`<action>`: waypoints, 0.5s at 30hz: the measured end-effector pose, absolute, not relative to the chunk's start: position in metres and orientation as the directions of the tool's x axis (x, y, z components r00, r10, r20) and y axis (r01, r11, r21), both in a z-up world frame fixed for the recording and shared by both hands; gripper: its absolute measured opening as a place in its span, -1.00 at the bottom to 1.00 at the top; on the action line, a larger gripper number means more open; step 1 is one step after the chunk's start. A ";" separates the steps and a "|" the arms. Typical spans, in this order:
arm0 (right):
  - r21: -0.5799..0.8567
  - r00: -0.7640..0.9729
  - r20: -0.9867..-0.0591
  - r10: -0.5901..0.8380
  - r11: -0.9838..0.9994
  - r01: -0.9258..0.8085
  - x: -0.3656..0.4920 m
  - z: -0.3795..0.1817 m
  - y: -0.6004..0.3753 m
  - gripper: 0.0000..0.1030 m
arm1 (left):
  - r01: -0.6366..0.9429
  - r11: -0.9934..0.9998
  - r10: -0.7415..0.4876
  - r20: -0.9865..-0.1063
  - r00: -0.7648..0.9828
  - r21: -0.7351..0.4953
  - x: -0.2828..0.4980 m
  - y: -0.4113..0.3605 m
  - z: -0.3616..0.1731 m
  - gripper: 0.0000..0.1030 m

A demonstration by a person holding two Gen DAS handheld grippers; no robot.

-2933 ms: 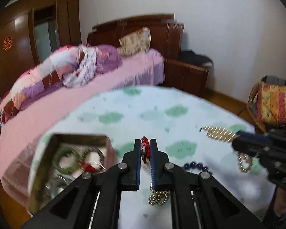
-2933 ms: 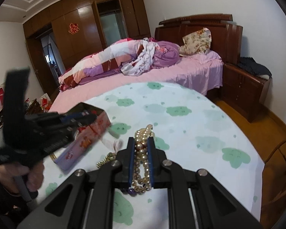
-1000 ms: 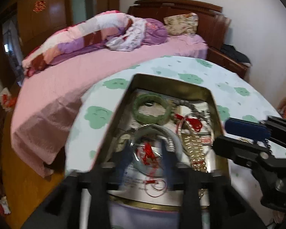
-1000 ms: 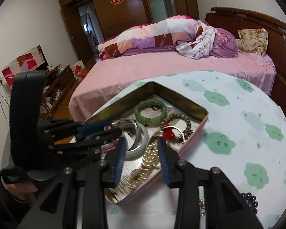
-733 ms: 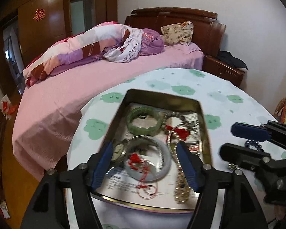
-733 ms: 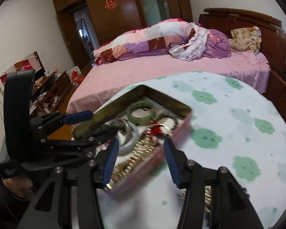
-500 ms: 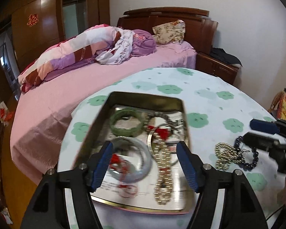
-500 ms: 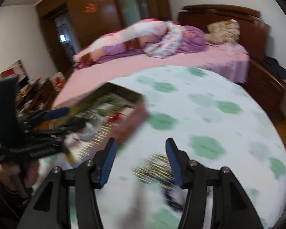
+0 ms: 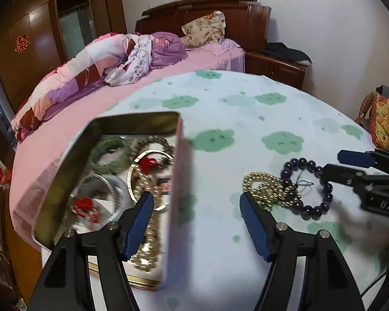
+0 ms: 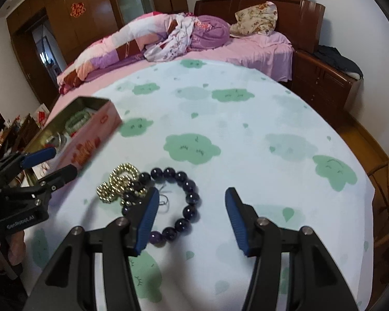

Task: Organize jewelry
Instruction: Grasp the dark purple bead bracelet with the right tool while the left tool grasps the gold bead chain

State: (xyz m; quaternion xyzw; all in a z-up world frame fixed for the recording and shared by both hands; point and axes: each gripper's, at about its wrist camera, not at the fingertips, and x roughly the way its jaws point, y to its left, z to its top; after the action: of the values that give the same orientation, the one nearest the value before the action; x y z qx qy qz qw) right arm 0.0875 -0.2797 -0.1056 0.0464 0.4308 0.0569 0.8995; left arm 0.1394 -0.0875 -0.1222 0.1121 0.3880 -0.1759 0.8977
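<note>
A pink tin box (image 9: 180,189) stands on the table's left and holds a green bangle (image 9: 109,153), a silver bangle, a gold ring bangle, a gold bead chain and red-corded pieces. It also shows in the right wrist view (image 10: 90,140). A dark purple bead bracelet (image 10: 186,202) and a gold bead chain (image 10: 119,181) lie on the cloth to its right; both show in the left wrist view, bracelet (image 9: 311,207) and chain (image 9: 269,189). My left gripper (image 9: 195,202) is open and empty over the tin's right wall. My right gripper (image 10: 192,207) is open and empty just above the bracelet.
The round table has a white cloth with green cloud prints (image 10: 246,134). A bed with pink sheets and a quilt (image 10: 168,39) stands behind it. A wooden nightstand (image 10: 324,83) is at the right, a wardrobe (image 9: 39,46) at the left.
Both grippers let go of their jewelry into the tin and opened. Both then swung right, off the tin, to the purple bracelet and gold chain on the cloth.
</note>
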 end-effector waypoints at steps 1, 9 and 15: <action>0.124 0.616 -0.776 0.135 0.990 -0.061 0.088 -0.108 -0.279 0.09 | 0.403 0.913 -0.226 -0.736 0.638 0.068 0.139 -0.089 -0.123 0.34; 0.068 0.580 -0.809 0.095 0.995 -0.069 0.086 -0.123 -0.278 -0.51 | 0.378 0.922 -0.202 -0.738 0.644 0.078 0.141 -0.102 -0.127 0.34; 0.026 0.600 -0.800 0.015 1.000 0.009 0.076 -0.118 -0.300 -0.69 | 0.382 0.919 -0.208 -0.703 0.681 0.099 0.131 -0.105 -0.117 0.34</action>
State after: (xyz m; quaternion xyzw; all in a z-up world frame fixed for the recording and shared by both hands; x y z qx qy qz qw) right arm 0.0759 -0.3003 -0.1182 0.0136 0.4473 0.0015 0.8943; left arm 0.1314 -0.1048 -0.1170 0.1194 0.3652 -0.1622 0.9089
